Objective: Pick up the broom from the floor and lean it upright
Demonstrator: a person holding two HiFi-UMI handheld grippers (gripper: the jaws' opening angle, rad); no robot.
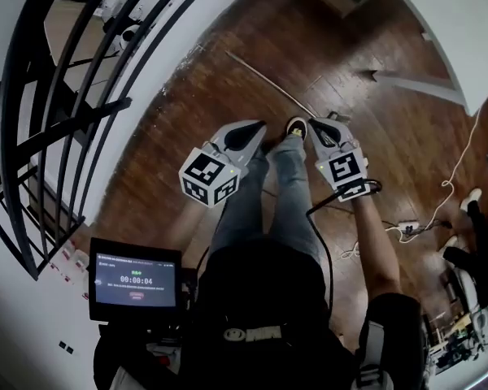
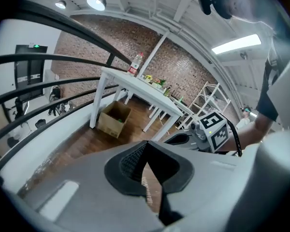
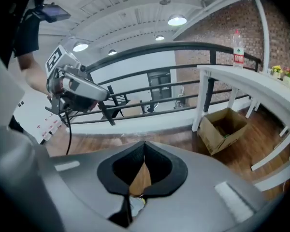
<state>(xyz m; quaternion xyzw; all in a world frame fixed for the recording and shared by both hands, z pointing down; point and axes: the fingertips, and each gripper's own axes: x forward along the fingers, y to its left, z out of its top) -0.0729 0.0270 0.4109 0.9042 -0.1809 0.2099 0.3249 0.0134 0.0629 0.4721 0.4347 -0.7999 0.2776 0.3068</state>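
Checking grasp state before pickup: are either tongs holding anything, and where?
Nothing held: left tongs and right tongs are both shut and empty; the broom lies on the floor.

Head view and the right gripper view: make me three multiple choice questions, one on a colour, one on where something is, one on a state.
1. What colour is the railing? A white; B black; C red.
2. Where is the broom? A flat on the floor; B leaning on the railing; C standing upright alone.
3. How is the right gripper? A wide open; B shut on the broom; C shut, nothing held.

Answers: B, its bars show black against the white wall. A, its thin handle lies on the wood ahead of the person. C, the jaw tips meet and only floor shows through the gap behind them.
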